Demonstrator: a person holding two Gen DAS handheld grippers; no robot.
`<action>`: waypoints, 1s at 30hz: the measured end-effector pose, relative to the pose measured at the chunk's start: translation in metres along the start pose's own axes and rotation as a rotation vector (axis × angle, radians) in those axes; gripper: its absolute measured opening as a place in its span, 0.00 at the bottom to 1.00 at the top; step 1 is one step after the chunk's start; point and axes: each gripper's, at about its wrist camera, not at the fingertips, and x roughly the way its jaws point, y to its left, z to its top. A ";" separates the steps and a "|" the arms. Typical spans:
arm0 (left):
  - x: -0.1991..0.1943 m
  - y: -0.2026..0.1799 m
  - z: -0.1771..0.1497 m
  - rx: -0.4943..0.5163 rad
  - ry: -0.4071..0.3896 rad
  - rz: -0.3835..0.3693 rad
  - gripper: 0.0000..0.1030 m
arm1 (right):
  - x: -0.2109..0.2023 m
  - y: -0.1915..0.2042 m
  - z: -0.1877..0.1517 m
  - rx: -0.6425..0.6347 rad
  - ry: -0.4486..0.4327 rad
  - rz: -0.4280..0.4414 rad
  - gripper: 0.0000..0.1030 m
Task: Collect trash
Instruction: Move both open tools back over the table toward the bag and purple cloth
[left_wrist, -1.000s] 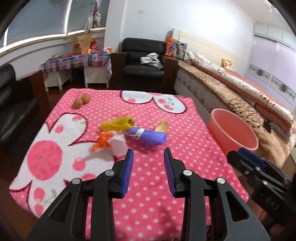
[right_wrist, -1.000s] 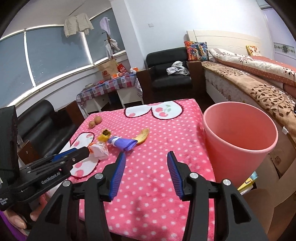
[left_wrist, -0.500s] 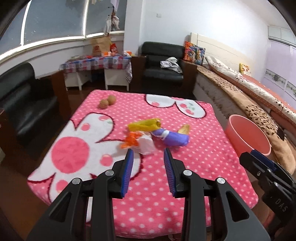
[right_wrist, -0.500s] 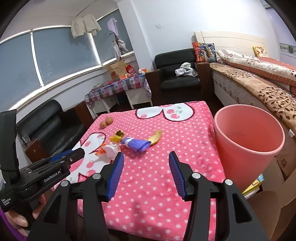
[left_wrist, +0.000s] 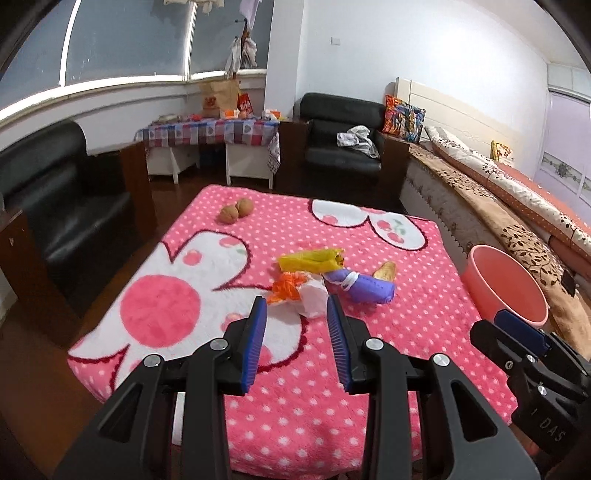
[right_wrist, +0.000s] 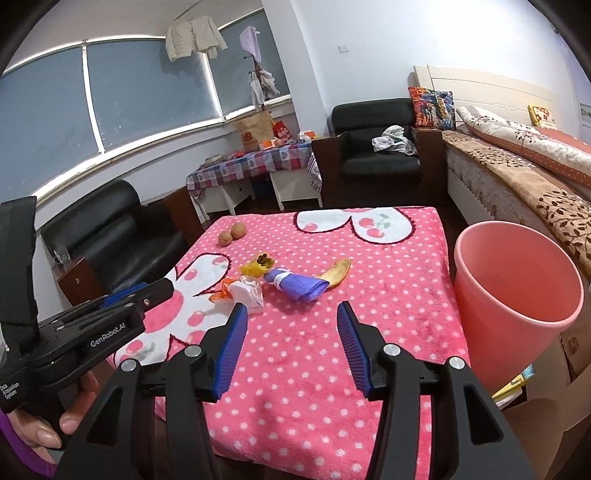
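A small heap of trash lies mid-table on the pink polka-dot blanket (left_wrist: 295, 387): a yellow wrapper (left_wrist: 312, 259), an orange wrapper (left_wrist: 286, 290), crumpled white paper (left_wrist: 314, 301), a purple rolled bag (left_wrist: 364, 287) and a banana peel (left_wrist: 385, 271). In the right wrist view the same pieces show as purple bag (right_wrist: 295, 284), white paper (right_wrist: 248, 293) and peel (right_wrist: 338, 273). A pink bin (right_wrist: 517, 295) stands right of the table. My left gripper (left_wrist: 295, 310) is open just short of the white paper, holding nothing. My right gripper (right_wrist: 290, 308) is open over bare blanket.
Two brown round fruits (left_wrist: 236, 211) sit at the table's far left corner. Black armchairs stand on the left (left_wrist: 55, 206) and behind (left_wrist: 341, 146), a checked side table (left_wrist: 210, 133) at the back, a long bed (left_wrist: 517, 206) on the right. A hand (right_wrist: 37, 432) holds the left gripper.
Both grippers have drawn back from the table, so the heap looks smaller and farther. More of the room and the table's near edge show. Right jaws stand slightly wider.
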 end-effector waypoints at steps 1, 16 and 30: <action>0.003 0.003 0.001 -0.010 0.011 -0.007 0.33 | 0.002 0.000 0.001 -0.001 0.002 0.001 0.48; 0.052 0.050 -0.008 -0.128 0.153 -0.117 0.33 | 0.052 0.000 0.003 -0.032 0.090 0.047 0.49; 0.100 0.027 0.010 -0.200 0.268 -0.258 0.33 | 0.074 -0.021 -0.002 -0.002 0.134 0.067 0.55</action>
